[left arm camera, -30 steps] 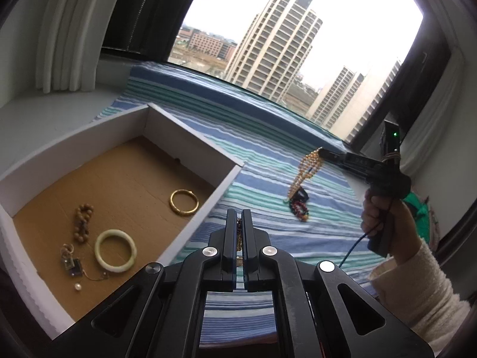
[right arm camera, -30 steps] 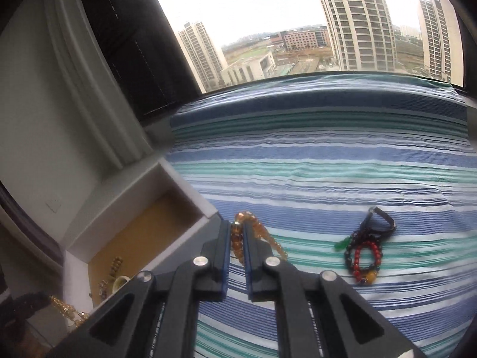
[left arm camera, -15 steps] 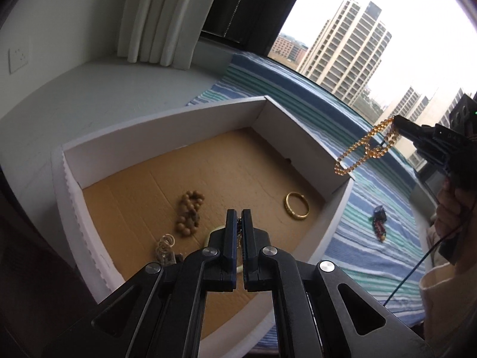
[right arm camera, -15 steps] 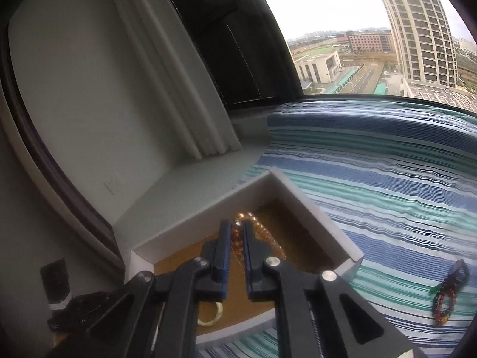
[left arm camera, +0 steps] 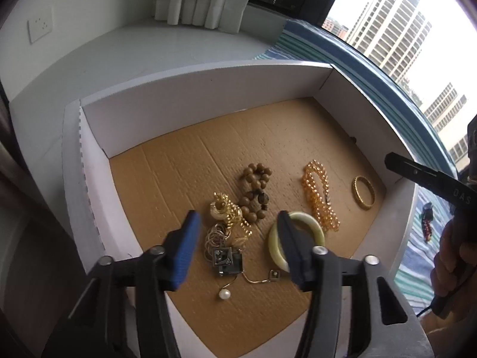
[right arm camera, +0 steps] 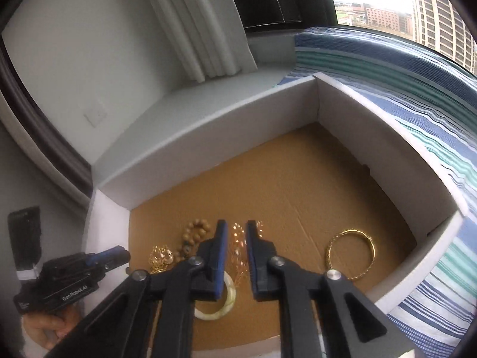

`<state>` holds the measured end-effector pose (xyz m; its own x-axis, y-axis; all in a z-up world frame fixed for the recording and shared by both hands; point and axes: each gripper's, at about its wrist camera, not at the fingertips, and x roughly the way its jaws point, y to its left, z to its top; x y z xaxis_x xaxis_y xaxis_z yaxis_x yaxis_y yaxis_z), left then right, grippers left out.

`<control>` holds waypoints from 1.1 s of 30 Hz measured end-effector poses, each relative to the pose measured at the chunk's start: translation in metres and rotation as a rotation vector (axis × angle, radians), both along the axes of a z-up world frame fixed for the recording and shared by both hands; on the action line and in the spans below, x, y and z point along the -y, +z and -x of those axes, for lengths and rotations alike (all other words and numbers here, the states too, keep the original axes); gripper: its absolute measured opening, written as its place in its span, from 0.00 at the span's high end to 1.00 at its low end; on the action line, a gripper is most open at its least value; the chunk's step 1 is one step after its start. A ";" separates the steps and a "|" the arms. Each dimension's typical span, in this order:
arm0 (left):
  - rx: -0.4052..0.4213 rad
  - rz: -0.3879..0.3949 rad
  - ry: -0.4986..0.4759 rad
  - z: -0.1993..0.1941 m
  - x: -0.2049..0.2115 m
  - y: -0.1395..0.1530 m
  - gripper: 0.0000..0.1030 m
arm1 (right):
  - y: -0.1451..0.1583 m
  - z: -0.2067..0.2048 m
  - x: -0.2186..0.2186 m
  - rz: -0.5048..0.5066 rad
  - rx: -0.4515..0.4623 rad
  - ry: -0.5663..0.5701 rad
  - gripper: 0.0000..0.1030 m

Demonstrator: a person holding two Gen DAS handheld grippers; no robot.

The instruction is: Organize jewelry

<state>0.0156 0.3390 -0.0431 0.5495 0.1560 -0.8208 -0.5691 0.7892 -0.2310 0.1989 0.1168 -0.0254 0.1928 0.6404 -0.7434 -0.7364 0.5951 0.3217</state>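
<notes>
A white box (left arm camera: 202, 89) with a brown cardboard floor holds the jewelry. In it lie an amber bead necklace (left arm camera: 319, 198), a gold bangle (left arm camera: 364, 192), a pale green jade bangle (left arm camera: 298, 238), a wooden bead bracelet (left arm camera: 256, 192), a gold chain piece (left arm camera: 226, 211), rings and a pearl pendant (left arm camera: 224, 294). My left gripper (left arm camera: 237, 223) is open and empty above the gold chain piece. My right gripper (right arm camera: 235, 232) is open and empty over the amber bead necklace (right arm camera: 238, 253); it also shows in the left wrist view (left arm camera: 429, 176). A red and black bracelet bundle (left arm camera: 427, 220) lies on the striped cloth outside the box.
The box sits on a window ledge beside a blue, green and white striped cloth (right arm camera: 432, 113). White curtains (right arm camera: 202, 29) and a wall socket (left arm camera: 40, 26) are behind the box. A dark window frame and city buildings lie beyond.
Both grippers moved over the box and opened. The amber bead necklace left my right gripper and now lies on the box floor. A gold chain piece now lies under my left gripper.
</notes>
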 end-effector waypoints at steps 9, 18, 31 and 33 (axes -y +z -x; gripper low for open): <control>0.067 -0.073 -0.066 0.008 0.054 0.030 0.20 | 0.031 0.023 0.081 -0.032 0.127 -0.092 0.28; 0.117 -0.078 -0.302 -0.019 0.160 0.043 0.16 | -0.033 0.069 0.218 0.113 0.174 -0.302 0.27; 0.018 -0.040 -0.583 -0.063 0.285 -0.003 0.14 | -0.099 0.113 0.389 0.246 0.133 -0.679 0.27; 0.006 -0.047 -0.600 -0.063 0.293 -0.007 0.14 | -0.102 0.115 0.400 0.253 0.135 -0.715 0.27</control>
<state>0.0786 0.0456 -0.0497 0.5577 -0.1465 -0.8170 -0.0198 0.9817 -0.1896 0.0837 -0.2837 -0.1274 0.5956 0.1390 -0.7912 -0.1678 0.9847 0.0467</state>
